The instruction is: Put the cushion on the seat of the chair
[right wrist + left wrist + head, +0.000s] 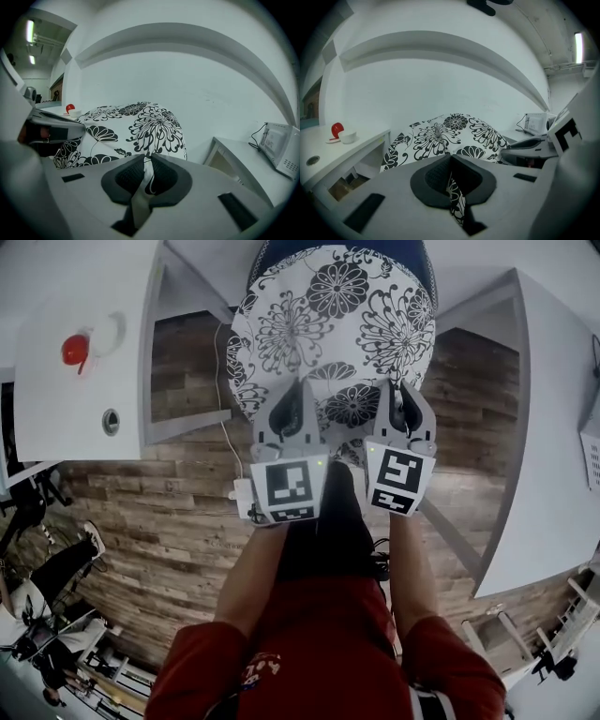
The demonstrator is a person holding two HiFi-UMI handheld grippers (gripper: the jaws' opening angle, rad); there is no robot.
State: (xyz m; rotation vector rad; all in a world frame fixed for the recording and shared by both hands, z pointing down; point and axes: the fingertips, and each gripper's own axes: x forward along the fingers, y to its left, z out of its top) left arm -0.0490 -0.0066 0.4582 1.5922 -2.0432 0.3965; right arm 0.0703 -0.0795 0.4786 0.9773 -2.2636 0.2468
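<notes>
All fingers [436, 177] tight on cushion [328, 315]

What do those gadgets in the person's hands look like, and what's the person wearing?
The left gripper and right gripper are pale grey wedges, each with dark textured pads and a cube of black-and-white square markers. The sleeves are red.

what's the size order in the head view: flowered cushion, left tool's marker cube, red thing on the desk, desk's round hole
1. black-and-white flowered fabric cushion
2. black-and-white marker cube on the left tool, nearer the camera, so unsure
3. round red object on the white desk
4. round grey hole in that desk, only slightly smaller
</notes>
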